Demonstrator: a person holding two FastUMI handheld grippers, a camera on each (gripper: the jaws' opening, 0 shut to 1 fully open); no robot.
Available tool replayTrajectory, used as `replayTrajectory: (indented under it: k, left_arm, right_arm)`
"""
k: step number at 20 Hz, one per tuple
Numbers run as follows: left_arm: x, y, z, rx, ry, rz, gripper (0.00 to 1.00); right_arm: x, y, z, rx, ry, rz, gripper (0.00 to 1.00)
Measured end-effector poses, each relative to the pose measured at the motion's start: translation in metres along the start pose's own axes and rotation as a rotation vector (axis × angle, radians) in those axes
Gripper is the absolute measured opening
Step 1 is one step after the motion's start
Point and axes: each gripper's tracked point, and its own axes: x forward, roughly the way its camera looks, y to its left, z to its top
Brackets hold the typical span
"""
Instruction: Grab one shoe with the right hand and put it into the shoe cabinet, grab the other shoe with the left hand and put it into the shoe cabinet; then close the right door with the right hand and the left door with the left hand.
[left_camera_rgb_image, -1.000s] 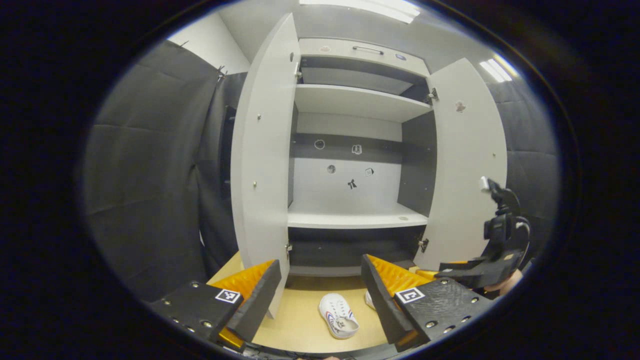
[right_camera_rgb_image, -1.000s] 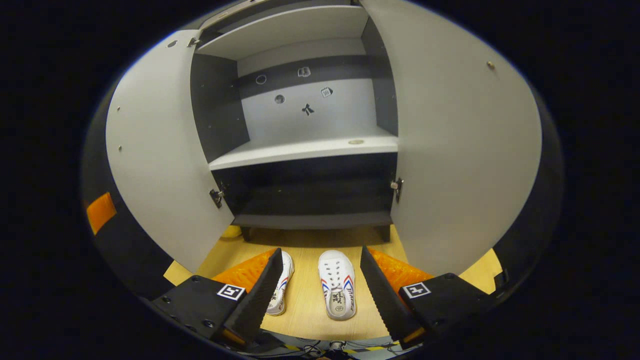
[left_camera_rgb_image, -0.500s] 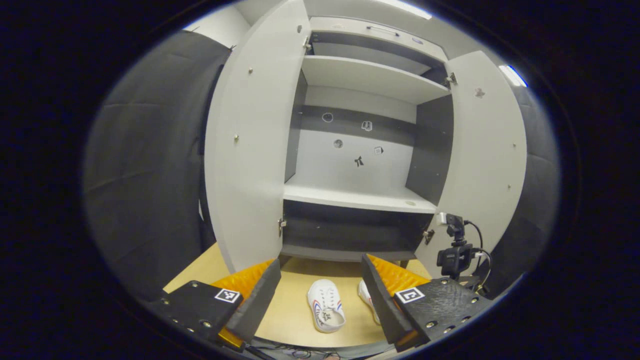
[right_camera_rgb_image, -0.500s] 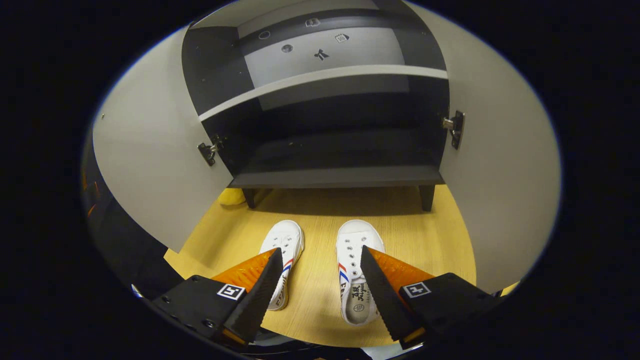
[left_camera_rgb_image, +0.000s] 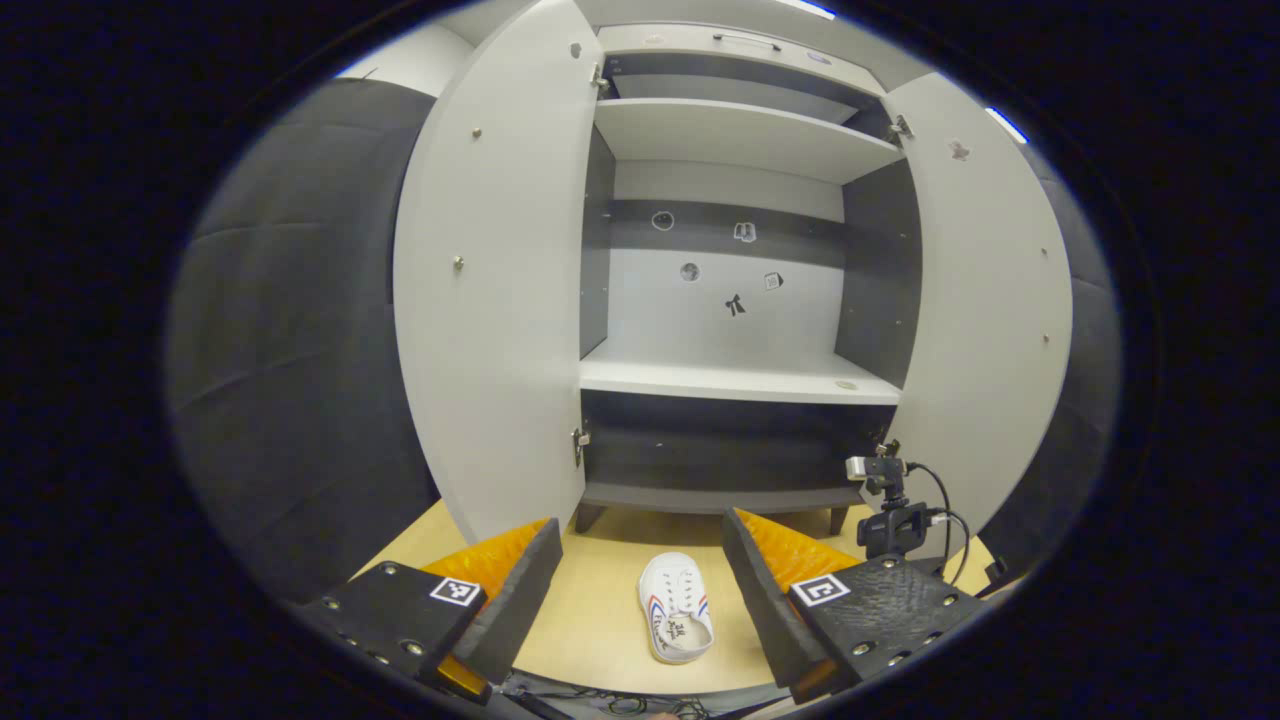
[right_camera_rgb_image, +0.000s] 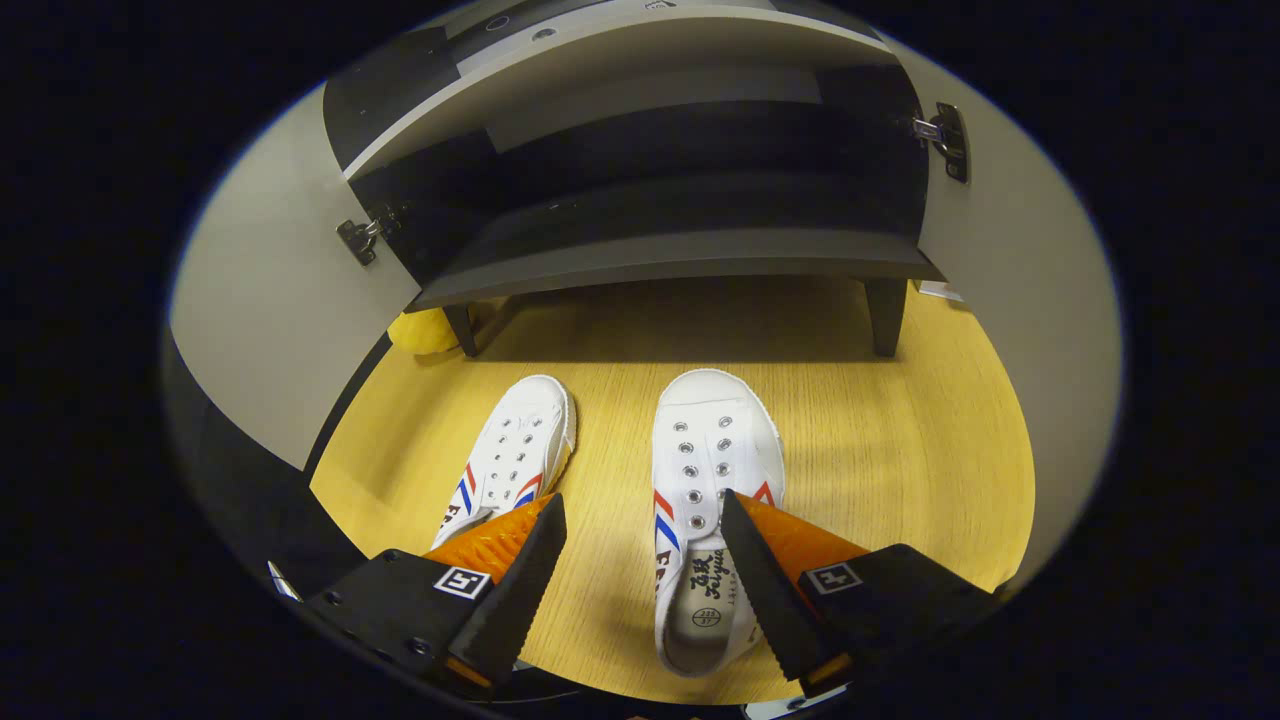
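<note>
Two white shoes with red and blue stripes lie side by side on the wooden floor, toes toward the shoe cabinet. In the right gripper view the right shoe lies partly under one of my right gripper's fingers, and the left shoe is beside the other. My right gripper hangs open just above them, touching neither. In the left gripper view one shoe shows between the fingers of my open left gripper, which is held higher and farther back. The cabinet has both doors open and bare shelves.
The left door and right door swing out on either side of the shoes. The cabinet's dark bottom shelf stands on short legs. A yellow object lies beneath its left corner. The right gripper's camera rig is low near the right door.
My right gripper has dropped down and forward toward the shoes, which now sit larger between its fingers. My left gripper tilted down slightly, then held roughly steady. Both stayed open.
</note>
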Motion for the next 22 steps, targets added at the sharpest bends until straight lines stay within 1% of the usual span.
replayTrajectory:
  k: [4,6,7,8,9,10,11,12,13,14,15,16,17,19,20,21,22]
  left_arm:
    - [-0.001,0.002,-0.006,0.003,0.007,0.009,0.94]
    - [-0.001,0.005,-0.009,0.000,0.014,0.017,0.94]
    - [0.000,0.006,-0.009,-0.008,0.016,0.019,0.94]
    - [0.001,0.007,-0.010,-0.016,0.016,0.020,0.94]
    - [0.001,0.007,-0.010,-0.020,0.016,0.020,0.94]
    - [0.000,0.008,-0.011,-0.019,0.015,0.021,0.94]
    - [0.001,0.010,-0.011,-0.015,0.013,0.022,0.96]
    - [0.001,0.011,-0.011,-0.011,0.011,0.023,0.97]
    - [0.002,0.011,-0.011,-0.012,0.010,0.019,0.98]
    - [0.002,0.010,-0.014,-0.023,0.016,0.009,0.97]
    - [0.003,0.011,-0.015,-0.038,0.021,0.007,0.96]
    - [0.003,0.011,-0.015,-0.049,0.021,0.006,0.94]
    - [0.003,0.012,-0.017,-0.053,0.020,0.007,0.96]
    - [0.003,0.011,-0.019,-0.051,0.024,0.006,0.94]
    - [0.003,0.009,-0.020,-0.046,0.026,0.005,0.96]
    - [0.003,0.007,-0.021,-0.039,0.026,0.001,0.96]
    - [0.004,0.004,-0.022,-0.034,0.026,-0.005,0.96]
  right_arm:
    - [0.017,0.002,-0.012,0.001,0.054,0.001,0.99]
    - [0.026,-0.001,-0.015,0.009,0.085,-0.018,0.99]
    - [0.031,-0.002,-0.017,0.006,0.098,-0.027,0.93]
    - [0.034,-0.002,-0.019,-0.008,0.118,-0.035,0.90]
    - [0.036,-0.005,-0.021,-0.043,0.123,-0.057,0.92]
    - [0.037,-0.006,-0.022,-0.079,0.129,-0.073,0.91]
    - [0.037,-0.008,-0.024,-0.123,0.130,-0.093,0.82]
    - [0.037,-0.012,-0.024,-0.155,0.124,-0.127,0.86]
    - [0.038,-0.018,-0.024,-0.171,0.118,-0.169,0.73]
    - [0.037,-0.023,-0.023,-0.178,0.116,-0.199,0.67]
    - [0.035,-0.027,-0.022,-0.187,0.118,-0.219,0.41]
    - [0.038,-0.026,-0.022,-0.193,0.119,-0.213,0.37]
    - [0.035,-0.026,-0.022,-0.219,0.129,-0.201,0.30]
    - [0.034,-0.025,-0.022,-0.280,0.144,-0.160,0.29]
    - [0.030,-0.023,-0.019,-0.267,0.135,-0.165,0.26]
    - [0.027,-0.024,-0.017,-0.269,0.141,-0.147,0.13]
    - [0.026,-0.026,-0.018,-0.254,0.145,-0.137,0.13]
